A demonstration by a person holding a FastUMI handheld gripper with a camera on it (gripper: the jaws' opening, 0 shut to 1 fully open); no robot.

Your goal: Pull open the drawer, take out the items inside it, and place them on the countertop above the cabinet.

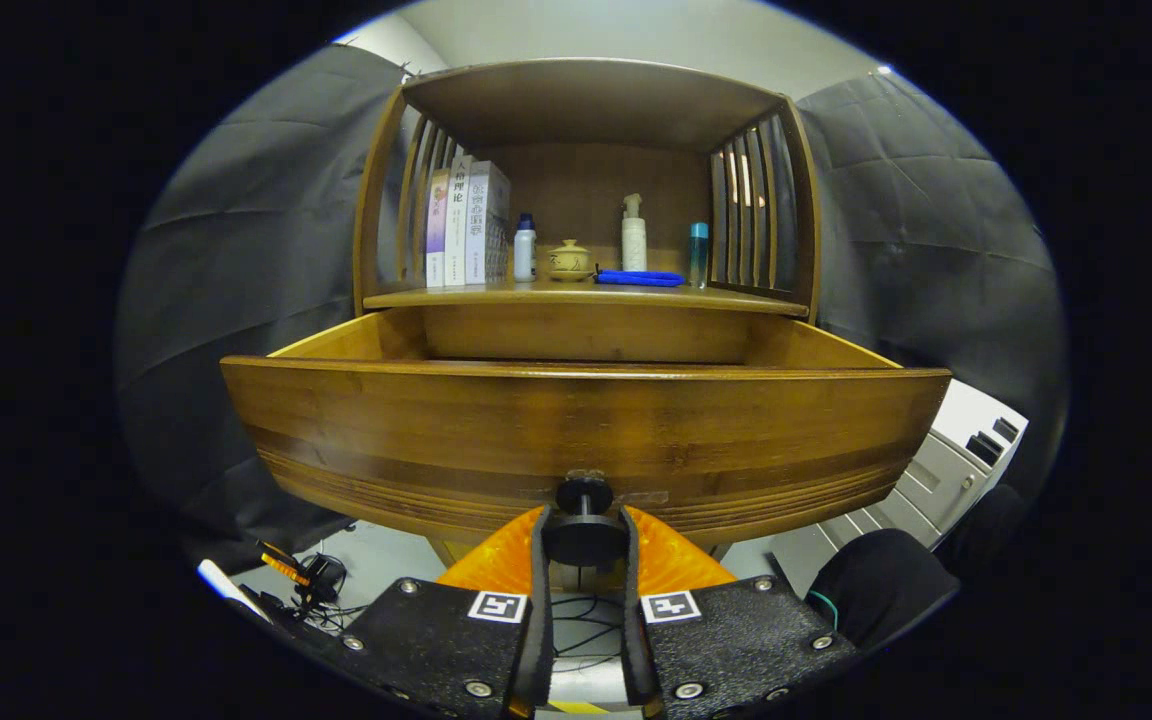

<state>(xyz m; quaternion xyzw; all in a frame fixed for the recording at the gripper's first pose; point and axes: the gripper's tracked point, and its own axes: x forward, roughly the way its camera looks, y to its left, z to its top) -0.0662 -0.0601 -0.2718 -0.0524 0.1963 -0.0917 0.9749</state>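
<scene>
A wooden drawer (586, 420) stands pulled out of the cabinet toward me, its wide front panel close ahead. Its round dark knob (584, 520) sits between my fingers, and my gripper (584, 538) is shut on it, both fingers pressing its sides. The drawer's inside is hidden behind the front panel; I see just its side walls and back wall. Above the drawer runs the countertop (586, 297) of the cabinet, under a wooden hutch.
On the countertop stand three books (464, 230), a small white bottle (525, 250), a little clay pot (570, 262), a flat blue thing (639, 278), a pump bottle (633, 235) and a teal bottle (698, 253). Cables lie on the floor below left. A grey case (946, 470) sits right.
</scene>
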